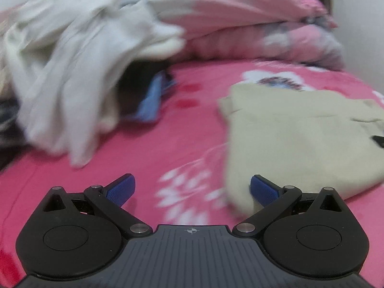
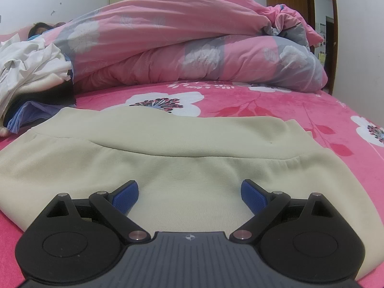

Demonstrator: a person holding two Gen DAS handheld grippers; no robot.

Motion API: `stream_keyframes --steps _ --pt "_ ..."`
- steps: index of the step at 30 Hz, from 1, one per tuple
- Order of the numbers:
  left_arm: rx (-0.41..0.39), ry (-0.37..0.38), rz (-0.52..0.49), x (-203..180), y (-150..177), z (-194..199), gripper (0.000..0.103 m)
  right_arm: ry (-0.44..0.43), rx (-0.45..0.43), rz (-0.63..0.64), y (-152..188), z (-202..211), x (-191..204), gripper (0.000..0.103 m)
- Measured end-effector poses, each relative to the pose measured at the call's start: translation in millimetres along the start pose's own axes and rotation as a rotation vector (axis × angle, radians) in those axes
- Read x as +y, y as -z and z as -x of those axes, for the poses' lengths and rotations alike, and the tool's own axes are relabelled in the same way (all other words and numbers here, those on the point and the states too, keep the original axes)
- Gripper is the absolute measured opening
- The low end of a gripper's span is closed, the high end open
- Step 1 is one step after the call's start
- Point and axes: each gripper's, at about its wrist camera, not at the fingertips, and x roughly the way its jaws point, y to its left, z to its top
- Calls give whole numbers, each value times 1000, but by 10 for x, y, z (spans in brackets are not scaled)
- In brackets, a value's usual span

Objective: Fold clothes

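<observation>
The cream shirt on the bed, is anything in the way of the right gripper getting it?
Nothing visible. The right gripper is open directly over the cream shirt, with bare fabric between its fingers. The pile of clothes sits off to the left.

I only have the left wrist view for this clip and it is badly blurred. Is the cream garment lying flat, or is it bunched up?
Observer: In the right wrist view the cream garment lies spread flat on the pink bedsheet, with one seam running across it.
Operator: Is the right gripper holding it?
Observer: No. The right gripper is open above the fabric, with nothing between its fingers.
Operator: What is the blue thing beside the white pile?
Observer: A blue cloth sticking out from under the white clothes pile, left of the cream garment.
</observation>
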Motion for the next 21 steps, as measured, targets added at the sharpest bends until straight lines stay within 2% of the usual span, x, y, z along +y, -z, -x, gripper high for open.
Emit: stream_keyframes --steps 3,6,7,10,12,14,16,19,21 --pt "-25 -11 32 143 -6 100 103 0 0 0 4 0 0 95" --pt "-78 60 47 144 -35 230 103 0 0 0 4 0 -4 95" --pt "-81 76 25 109 -27 238 103 1 0 1 4 0 -3 95" --pt "-40 41 -98 -46 59 150 103 1 0 2 3 0 4 95" --pt "22 -38 -132 -62 146 13 103 2 1 3 4 3 5 95" --pt "57 -43 -44 87 169 -11 103 2 1 3 2 2 4 95" --pt "53 -44 37 210 156 53 103 2 1 4 2 2 5 95" --pt "-24 -60 52 220 66 218 103 2 0 3 2 2 5 95" --pt "-86 -7 68 102 -40 284 103 2 0 4 2 2 2 95"
